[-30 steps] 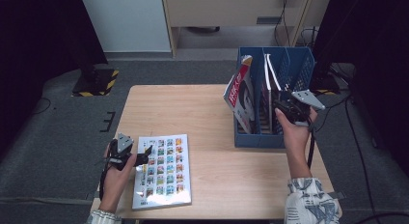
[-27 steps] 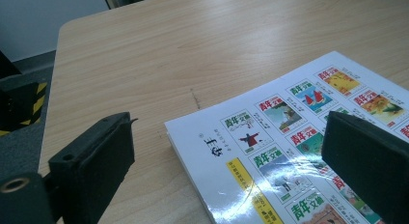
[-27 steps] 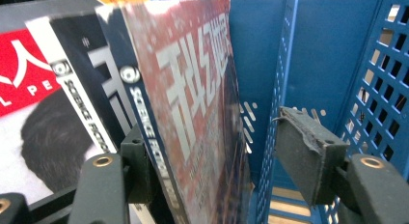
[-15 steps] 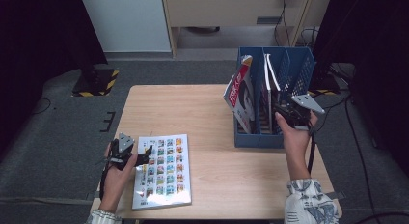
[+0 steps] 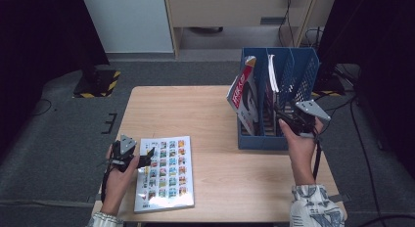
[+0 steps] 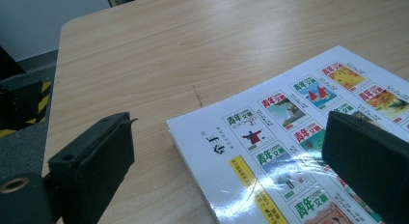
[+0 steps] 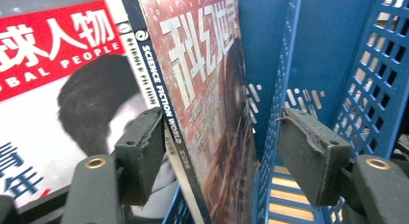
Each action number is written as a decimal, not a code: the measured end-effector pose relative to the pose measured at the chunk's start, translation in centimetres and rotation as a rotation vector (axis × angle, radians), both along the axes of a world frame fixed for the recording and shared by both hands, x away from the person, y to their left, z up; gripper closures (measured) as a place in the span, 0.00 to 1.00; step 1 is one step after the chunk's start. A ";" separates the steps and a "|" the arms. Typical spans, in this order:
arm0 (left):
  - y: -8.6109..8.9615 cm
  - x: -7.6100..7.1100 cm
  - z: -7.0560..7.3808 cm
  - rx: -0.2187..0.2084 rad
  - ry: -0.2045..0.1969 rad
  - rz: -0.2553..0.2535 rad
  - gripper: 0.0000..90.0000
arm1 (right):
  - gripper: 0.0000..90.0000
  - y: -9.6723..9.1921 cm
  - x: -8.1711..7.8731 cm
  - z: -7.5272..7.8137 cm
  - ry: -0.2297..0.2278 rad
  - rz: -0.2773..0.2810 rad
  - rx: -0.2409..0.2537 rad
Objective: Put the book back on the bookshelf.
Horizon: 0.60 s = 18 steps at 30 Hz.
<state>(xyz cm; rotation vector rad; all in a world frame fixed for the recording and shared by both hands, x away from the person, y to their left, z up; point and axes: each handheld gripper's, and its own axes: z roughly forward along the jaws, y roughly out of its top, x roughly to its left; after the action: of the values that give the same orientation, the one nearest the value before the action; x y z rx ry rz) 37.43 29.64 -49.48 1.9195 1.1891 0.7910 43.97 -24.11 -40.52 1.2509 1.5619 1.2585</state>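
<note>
In the right gripper view, the red magazine (image 7: 53,84) was cut off at the left edge, and the rack (image 7: 333,55) at the right. The booklet (image 6: 308,151) was partly hidden by a jaw in the left gripper view.

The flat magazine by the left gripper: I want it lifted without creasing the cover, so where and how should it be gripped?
Probably at the magazine's near left corner, along its spine edge, coming in low from the left over the bare table. It lies flat, so only its thin edge offers a bite. The left gripper is open at that edge, one jaw over the cover, one over the wood.
</note>
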 end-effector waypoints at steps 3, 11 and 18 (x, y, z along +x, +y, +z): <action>0.0 0.0 0.0 0.002 0.002 -0.004 0.05 | 0.38 0.2 0.0 0.0 0.001 0.008 -0.002; 0.1 0.0 -0.1 -0.001 0.005 -0.004 0.05 | 0.38 0.7 -0.5 0.1 0.004 0.027 -0.037; 0.0 0.0 -0.1 -0.002 0.003 -0.007 0.05 | 0.40 0.6 -0.8 0.0 -0.021 0.046 -0.059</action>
<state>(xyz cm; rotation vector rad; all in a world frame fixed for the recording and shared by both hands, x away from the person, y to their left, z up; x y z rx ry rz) 37.44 29.61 -49.54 1.9236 1.1836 0.7831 43.15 -23.49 -40.56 1.1668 1.6093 1.2415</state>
